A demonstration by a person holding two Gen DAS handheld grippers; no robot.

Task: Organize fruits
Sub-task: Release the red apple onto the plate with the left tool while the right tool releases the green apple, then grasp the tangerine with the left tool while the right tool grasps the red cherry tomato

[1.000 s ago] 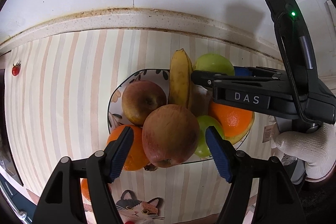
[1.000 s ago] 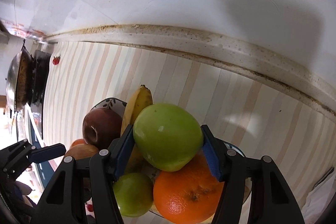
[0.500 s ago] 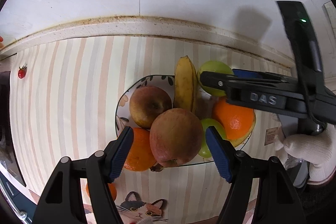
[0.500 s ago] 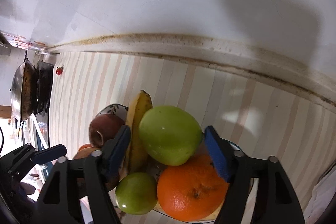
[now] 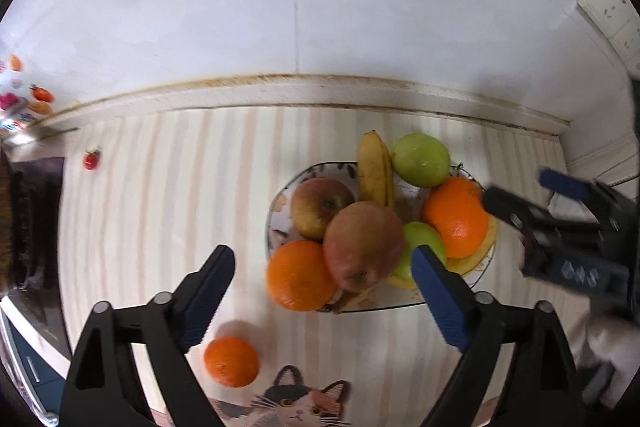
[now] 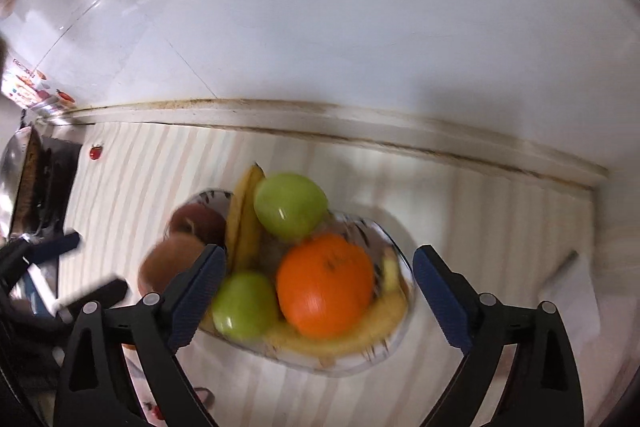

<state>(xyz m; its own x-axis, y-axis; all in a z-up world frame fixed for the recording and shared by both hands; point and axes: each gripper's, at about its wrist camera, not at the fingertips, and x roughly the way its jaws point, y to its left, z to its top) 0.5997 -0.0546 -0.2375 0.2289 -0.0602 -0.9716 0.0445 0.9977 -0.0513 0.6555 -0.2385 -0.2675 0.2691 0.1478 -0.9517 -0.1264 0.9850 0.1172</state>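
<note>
A patterned plate (image 5: 276,203) on the striped counter holds a pile of fruit: two red apples (image 5: 362,245), a banana (image 5: 374,173), two green apples (image 5: 420,159) and two oranges (image 5: 456,215). My left gripper (image 5: 324,265) hangs above the plate's near left side, its jaws opening, nothing pressed between the pads. The right gripper (image 6: 316,283) hovers over the orange (image 6: 326,283) and green apples (image 6: 290,205), jaws opening too, with no fruit gripped. It also shows at the right of the left wrist view, the right gripper (image 5: 560,211). A loose orange (image 5: 231,361) lies on the counter.
A white tiled wall (image 5: 296,7) rises behind the counter's raised back edge. A small red tomato-like thing (image 5: 92,160) lies far left. A cat-print mat (image 5: 296,405) lies at the near edge. A dark stove area with a pan (image 6: 24,183) sits at the left.
Both grippers have risen and spread their jaws. The right one let go of the green apple, which now rests on the pile. The left one stands wider around the front red apple.
</note>
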